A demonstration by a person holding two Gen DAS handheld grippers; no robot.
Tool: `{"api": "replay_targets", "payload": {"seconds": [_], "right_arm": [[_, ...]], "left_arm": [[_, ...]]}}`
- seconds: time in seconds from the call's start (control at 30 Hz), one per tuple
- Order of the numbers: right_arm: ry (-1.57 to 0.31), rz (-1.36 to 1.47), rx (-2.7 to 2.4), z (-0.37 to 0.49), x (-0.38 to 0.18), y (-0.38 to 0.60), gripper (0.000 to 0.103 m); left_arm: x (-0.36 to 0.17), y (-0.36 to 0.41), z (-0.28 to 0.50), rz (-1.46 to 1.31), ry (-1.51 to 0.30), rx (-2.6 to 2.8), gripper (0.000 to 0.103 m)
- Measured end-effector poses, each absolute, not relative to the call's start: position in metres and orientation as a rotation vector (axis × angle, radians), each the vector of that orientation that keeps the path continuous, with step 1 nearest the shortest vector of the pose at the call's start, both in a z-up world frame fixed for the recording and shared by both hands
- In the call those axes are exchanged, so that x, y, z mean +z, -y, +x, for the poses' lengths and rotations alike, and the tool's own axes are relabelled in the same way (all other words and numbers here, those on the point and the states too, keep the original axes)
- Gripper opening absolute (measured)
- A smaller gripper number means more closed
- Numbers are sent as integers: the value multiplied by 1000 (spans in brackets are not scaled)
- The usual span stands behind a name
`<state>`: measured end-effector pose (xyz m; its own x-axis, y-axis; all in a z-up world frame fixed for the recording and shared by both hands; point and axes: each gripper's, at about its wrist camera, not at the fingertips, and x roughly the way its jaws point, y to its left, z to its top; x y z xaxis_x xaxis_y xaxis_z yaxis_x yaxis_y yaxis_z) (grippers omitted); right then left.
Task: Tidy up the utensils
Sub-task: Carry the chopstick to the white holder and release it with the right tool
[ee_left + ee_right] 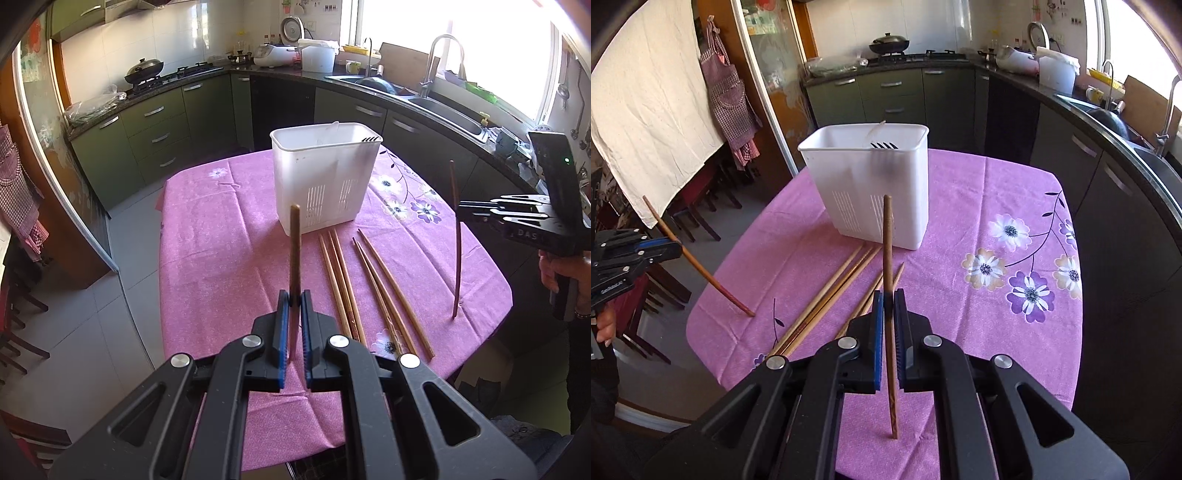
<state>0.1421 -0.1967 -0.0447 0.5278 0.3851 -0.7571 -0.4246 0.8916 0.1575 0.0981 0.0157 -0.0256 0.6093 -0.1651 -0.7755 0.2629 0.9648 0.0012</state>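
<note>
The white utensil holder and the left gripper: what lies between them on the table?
In the left wrist view, only bare pink tablecloth; loose chopsticks lie to the right.

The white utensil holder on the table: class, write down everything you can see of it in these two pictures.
The white utensil holder is a tall, rectangular tub of what looks like slightly see-through plastic, with a rolled rim and an open top. Vertical drain slits run low on its front wall, and dark slots show near the rim at one end. A divider seems to split the inside. It stands upright on the pink floral tablecloth, toward the far side. No utensil shows above its rim. Loose wooden chopsticks lie just in front, their tips close to its base.
</note>
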Motion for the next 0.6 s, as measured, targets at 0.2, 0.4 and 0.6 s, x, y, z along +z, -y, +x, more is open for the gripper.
{"api": "replay_targets", "payload": {"seconds": [0.2,0.4,0.6], "right_arm": [[-866,-27,494,117,-36,212,7],[-839,-6,499,112,-29,218,7],[-791,7,507,114,-10,221,6]], "left_arm": [[-20,-15,93,126,-865,-245,7],[-13,-12,90,136,-857,-247,7],[2,-5,96,134,-851,-273,7]]}}
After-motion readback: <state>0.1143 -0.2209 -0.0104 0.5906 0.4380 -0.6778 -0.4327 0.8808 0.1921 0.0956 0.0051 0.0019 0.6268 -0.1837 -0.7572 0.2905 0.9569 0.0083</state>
